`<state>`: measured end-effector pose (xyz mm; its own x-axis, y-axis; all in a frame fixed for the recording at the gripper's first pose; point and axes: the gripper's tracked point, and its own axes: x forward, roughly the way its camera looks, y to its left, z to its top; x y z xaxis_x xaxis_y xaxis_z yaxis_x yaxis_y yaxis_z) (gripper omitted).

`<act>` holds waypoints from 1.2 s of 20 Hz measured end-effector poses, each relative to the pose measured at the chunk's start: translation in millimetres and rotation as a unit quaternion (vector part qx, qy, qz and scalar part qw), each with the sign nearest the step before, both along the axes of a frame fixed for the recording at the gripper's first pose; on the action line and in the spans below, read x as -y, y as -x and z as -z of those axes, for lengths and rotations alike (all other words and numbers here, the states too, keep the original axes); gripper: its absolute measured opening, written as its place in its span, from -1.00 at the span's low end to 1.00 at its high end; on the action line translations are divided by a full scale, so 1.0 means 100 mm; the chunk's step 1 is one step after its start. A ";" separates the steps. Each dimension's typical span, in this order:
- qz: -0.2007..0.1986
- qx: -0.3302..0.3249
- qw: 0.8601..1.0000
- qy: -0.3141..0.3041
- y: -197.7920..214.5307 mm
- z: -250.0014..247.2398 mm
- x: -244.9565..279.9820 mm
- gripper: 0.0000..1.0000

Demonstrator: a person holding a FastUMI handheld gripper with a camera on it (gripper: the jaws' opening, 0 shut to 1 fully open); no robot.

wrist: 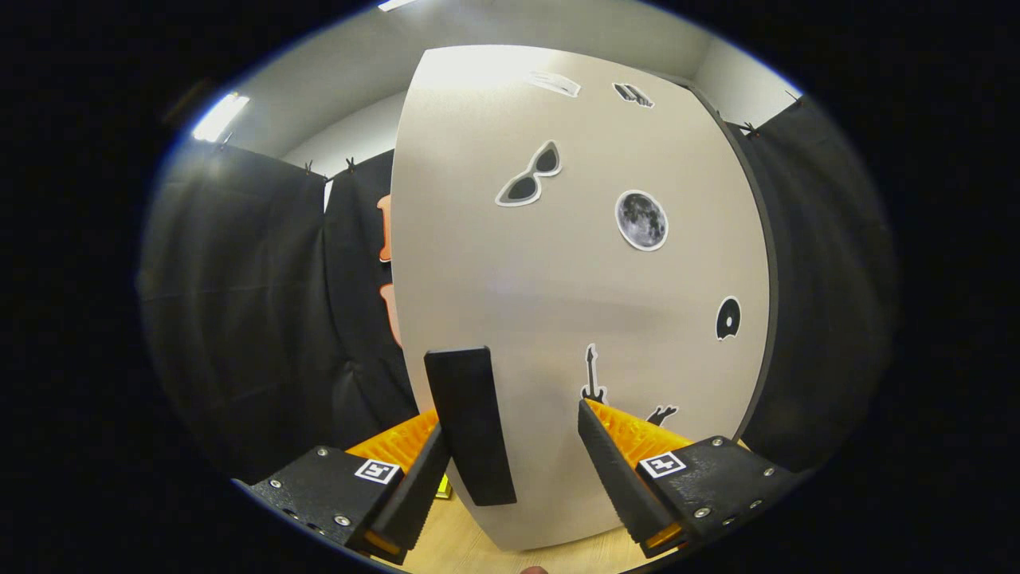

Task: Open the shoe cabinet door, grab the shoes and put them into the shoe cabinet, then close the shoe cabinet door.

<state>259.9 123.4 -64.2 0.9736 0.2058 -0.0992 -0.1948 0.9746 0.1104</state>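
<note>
Close against the pale beige, flat-fronted shoe cabinet door [574, 279], shut, contents hidden. Near its left edge, 1 black rectangular handle [470, 422], between the fingers of the gripper [514, 458], spread wide, left finger [418, 486] touching the handle, right one clear. Across the door, 7 stickers: sunglasses [529, 177], moon [641, 220], guitar [591, 375] among them. Below, light wooden floor [478, 550].

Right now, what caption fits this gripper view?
Open gripper straddling the black handle on the sticker-covered shoe cabinet door.
</note>
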 end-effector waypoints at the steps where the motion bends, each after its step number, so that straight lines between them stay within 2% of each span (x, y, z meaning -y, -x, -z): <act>1: 0.007 0.003 1.000 0.003 -0.02 -0.02 -0.01 0.88; 12: 0.077 0.020 0.997 0.019 -0.08 -0.02 -0.05 0.88; 24: 0.067 0.037 0.997 0.014 0.13 -0.20 -0.10 0.90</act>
<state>247.3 133.3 -44.2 0.9969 0.0719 -0.0306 -0.0695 0.9950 0.0722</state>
